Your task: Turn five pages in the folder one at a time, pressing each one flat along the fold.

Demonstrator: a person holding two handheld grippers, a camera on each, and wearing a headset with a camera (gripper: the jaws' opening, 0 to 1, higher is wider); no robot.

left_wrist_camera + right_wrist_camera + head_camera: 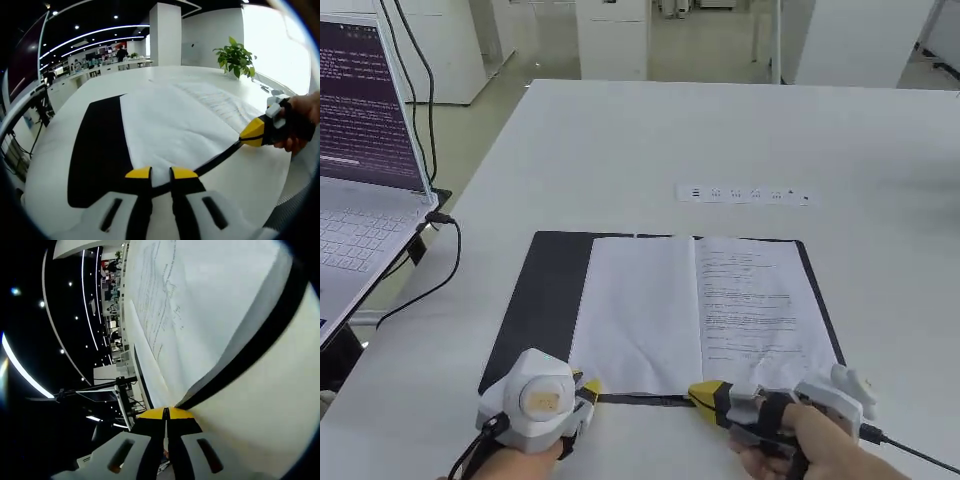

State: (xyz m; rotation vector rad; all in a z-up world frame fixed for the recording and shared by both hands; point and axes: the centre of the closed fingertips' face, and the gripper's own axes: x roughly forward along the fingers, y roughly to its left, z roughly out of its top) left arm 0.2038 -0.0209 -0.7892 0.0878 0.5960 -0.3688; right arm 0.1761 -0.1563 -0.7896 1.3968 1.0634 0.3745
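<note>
The folder (535, 300) lies open on the white table, its black cover showing at the left. A blank turned page (635, 310) lies left of the fold and a printed page (755, 300) lies right of it. My left gripper (586, 386) sits at the blank page's near left corner. In the left gripper view the left gripper (160, 174) has a narrow gap between its jaws, over the blank page's (170, 125) near edge. My right gripper (704, 394), in a hand, is shut at the near end of the fold. In its own view the right gripper (166, 413) meets the folder's black edge (250, 350).
An open laptop (365, 160) with a cable (445, 270) stands at the table's left edge. A white power strip (745, 193) lies beyond the folder. In the left gripper view, a potted plant (236, 59) stands at the table's far side.
</note>
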